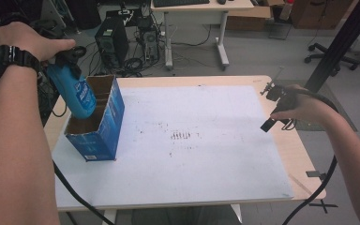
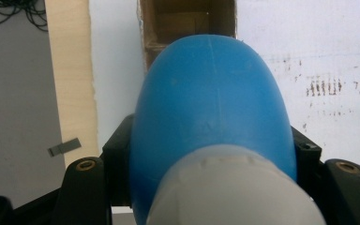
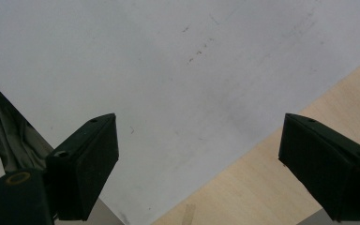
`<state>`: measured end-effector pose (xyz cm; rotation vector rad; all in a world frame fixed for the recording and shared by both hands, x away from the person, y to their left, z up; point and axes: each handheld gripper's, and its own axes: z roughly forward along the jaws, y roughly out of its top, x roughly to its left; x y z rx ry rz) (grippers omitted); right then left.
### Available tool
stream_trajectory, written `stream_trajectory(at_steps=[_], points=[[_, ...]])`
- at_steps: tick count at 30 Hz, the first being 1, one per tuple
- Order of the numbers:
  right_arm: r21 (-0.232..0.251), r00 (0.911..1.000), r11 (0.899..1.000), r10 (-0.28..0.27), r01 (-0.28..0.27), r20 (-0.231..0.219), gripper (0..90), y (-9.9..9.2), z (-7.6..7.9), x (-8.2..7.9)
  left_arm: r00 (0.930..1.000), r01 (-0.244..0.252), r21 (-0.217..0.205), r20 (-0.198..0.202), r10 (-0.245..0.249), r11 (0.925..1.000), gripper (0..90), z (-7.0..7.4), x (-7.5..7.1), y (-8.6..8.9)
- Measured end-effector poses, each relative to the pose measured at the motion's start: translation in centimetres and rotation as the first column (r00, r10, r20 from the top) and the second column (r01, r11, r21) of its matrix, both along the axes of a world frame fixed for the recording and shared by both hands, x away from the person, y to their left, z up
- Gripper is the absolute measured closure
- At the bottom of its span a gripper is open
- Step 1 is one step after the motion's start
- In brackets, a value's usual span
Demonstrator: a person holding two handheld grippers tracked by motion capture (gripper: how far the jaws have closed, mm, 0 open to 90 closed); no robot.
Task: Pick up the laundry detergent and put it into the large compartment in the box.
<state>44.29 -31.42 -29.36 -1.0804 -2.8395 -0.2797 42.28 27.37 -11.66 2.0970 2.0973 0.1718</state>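
One blue bottle point(image 1: 75, 91), clamped in the left gripper point(image 2: 206, 164), hangs base-down, long axis tilted, directly over the open blue carton point(image 1: 104, 126); its base is probably just inside the rim. Right gripper point(image 3: 199, 164), jaws apart and empty, idles well away over the table point(image 1: 281, 154) edge.

1. We see a bright blue bottle point(image 1: 77, 96) with white lettering and a pale grey cap.
2. The box point(image 1: 104, 131) is blue outside and plain brown cardboard inside.
3. The white mat point(image 1: 206, 154) has brown speckles near its middle.
4. The table point(image 1: 304, 159) edge is light wood.
5. Black jaws frame both gripper views.
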Motion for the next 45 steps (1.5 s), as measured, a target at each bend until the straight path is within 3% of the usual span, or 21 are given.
stream_trajectory(at_steps=[23,45], points=[[-0.006,1.0000,1.000,-0.003,0.003,-0.004,12.2,-0.2,-0.3,0.0,0.9998,0.000,0.006,-0.021,0.000,1.0000,37.9,-1.1,0.3,0.2],[-0.010,0.9999,1.000,-0.008,0.008,-0.012,12.2,-0.2,-0.7,-0.1,0.9979,0.019,-0.004,-0.062,-0.019,0.9998,37.9,-4.5,1.1,-0.3]])
